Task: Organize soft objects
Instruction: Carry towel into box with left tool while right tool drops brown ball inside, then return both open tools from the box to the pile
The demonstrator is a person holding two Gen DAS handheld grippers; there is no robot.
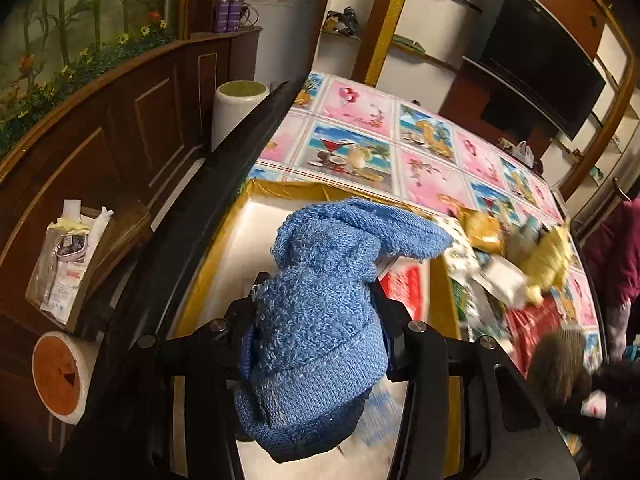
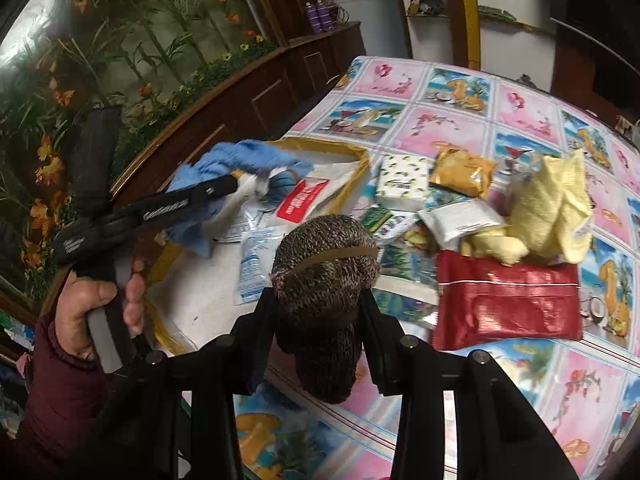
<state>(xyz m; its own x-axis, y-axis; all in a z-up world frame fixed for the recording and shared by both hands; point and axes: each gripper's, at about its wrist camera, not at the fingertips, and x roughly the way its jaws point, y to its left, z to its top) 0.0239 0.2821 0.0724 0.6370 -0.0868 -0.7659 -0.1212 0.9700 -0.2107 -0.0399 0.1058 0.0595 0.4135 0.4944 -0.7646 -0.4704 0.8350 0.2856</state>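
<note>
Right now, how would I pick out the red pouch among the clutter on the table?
Start from the patterned tablecloth with pink and beach squares. Among the loose packets at its middle, look just below the pale yellow towel. The red pouch lies flat there, the only shiny dark-red item, crossed by a thin pale stripe.

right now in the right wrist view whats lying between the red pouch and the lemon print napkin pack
In the right wrist view, a white sachet lies between the red pouch and the lemon print napkin pack.
</note>
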